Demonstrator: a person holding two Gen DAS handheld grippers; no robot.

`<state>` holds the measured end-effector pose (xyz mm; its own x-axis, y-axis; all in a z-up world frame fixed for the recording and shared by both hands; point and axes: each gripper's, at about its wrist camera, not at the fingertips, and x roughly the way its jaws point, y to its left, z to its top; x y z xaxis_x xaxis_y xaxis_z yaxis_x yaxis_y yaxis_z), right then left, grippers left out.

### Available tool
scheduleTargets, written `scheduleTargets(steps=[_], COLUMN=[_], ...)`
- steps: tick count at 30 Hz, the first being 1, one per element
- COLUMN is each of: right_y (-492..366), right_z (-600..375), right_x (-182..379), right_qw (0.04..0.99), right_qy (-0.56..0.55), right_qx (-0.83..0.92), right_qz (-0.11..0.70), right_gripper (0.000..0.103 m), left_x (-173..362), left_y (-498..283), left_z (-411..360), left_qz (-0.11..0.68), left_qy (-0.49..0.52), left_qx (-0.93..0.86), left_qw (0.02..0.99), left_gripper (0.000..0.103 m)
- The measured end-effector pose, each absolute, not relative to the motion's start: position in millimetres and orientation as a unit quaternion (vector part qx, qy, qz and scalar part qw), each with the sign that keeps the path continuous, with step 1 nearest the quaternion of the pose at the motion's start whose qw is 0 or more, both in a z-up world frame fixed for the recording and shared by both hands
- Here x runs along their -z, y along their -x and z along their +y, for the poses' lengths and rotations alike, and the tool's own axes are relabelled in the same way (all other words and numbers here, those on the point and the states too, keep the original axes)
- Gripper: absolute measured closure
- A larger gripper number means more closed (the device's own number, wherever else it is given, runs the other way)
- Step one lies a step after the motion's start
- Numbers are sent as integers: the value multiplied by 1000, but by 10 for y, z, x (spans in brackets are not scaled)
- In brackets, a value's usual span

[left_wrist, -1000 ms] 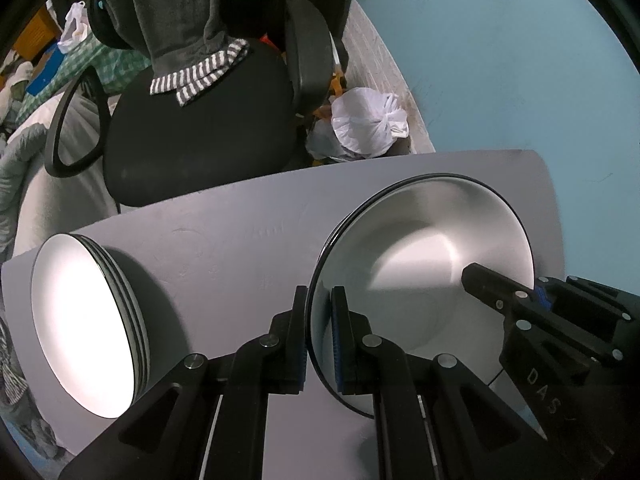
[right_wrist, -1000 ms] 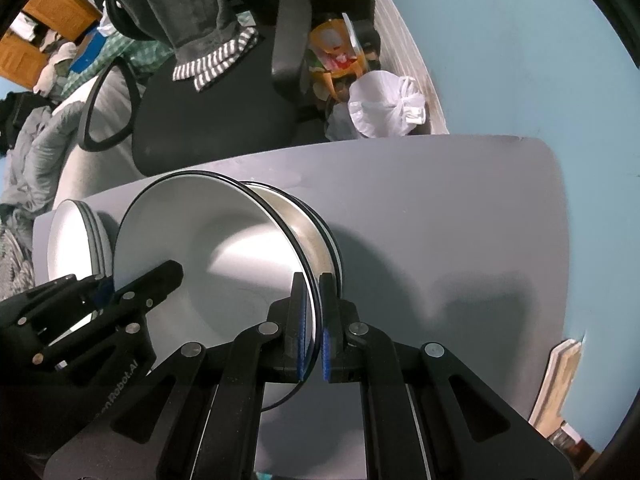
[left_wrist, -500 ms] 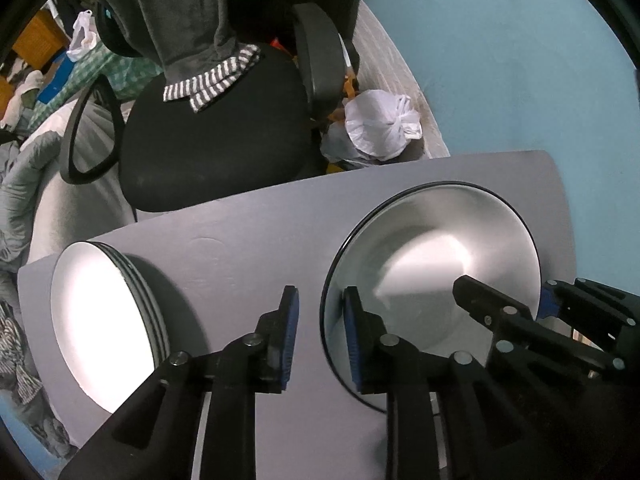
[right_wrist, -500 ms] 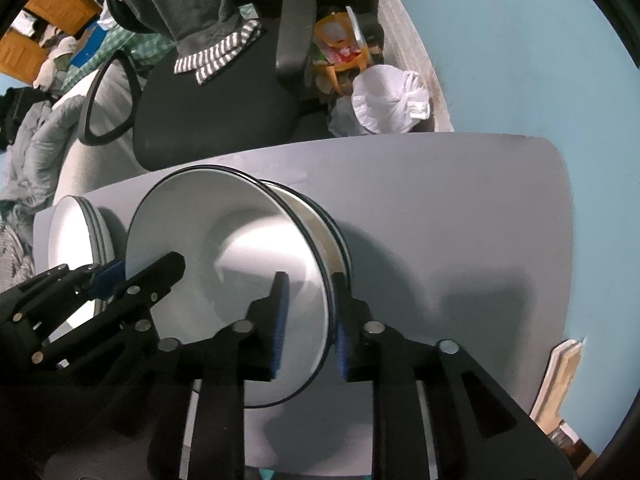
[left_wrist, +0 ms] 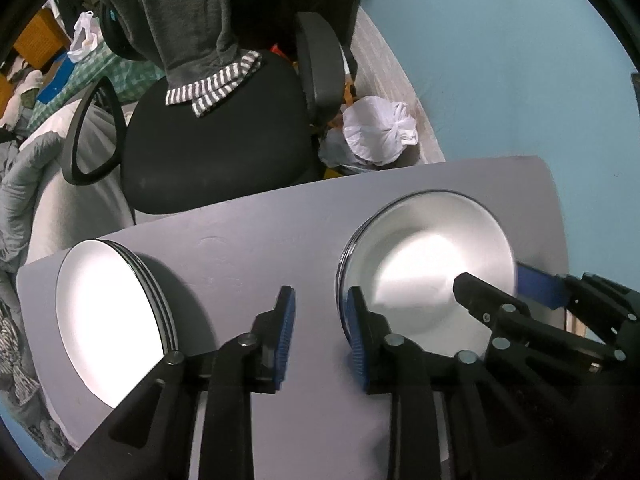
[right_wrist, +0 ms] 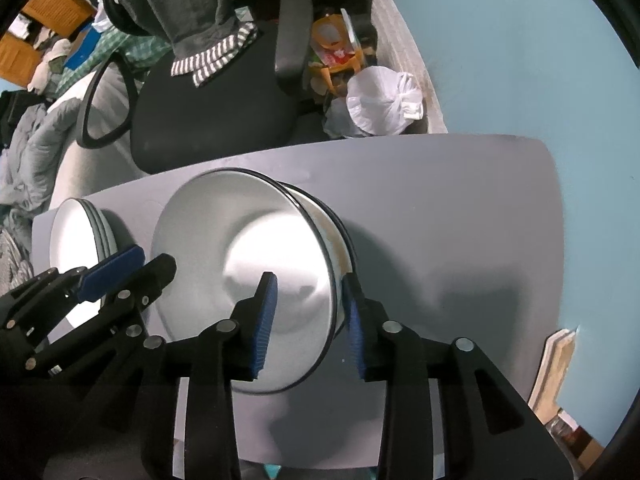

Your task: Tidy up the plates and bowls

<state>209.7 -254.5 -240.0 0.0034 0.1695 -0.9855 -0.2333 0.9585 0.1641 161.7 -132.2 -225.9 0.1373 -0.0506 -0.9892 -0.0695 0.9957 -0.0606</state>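
With both our grippers' fingers spread and gripping nothing, the white black-rimmed enamel bowls (right_wrist: 248, 280) sit nested between the right gripper (right_wrist: 308, 320) fingers, beside our left gripper (left_wrist: 320, 336), presumably settled there for stacking.

A black office chair (left_wrist: 212, 152) draped with a grey striped-cuff garment (left_wrist: 188, 36) stood behind the grey table (left_wrist: 256, 248), a knotted white plastic bag (left_wrist: 376, 132) beside it.

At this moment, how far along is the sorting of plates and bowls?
Looks nearly done: the plate stack sits at the table's left, the bowl stack beside it. Nothing is in hand; the left gripper and right gripper are open. No loose dishes show, so only withdrawing seems left.
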Motion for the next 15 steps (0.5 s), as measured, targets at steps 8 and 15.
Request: scheduleTargets(steps=[8,15], right_y=[-2080,-2026], right_z=[-2603,-2634], right_x=[2326,2182], right_qw=[716,738], right_qy=[26,36], right_qx=[-139,-129], right_qz=[684,661], right_gripper=[58,45], left_x=[2157,2023], left_y=[-1557,-1456], left_z=[-1329,-1255], left_qz=[648,638], left_qy=[47,63], left_qx=[-8,-9], left_qw=[760,768], left_gripper=[74,67])
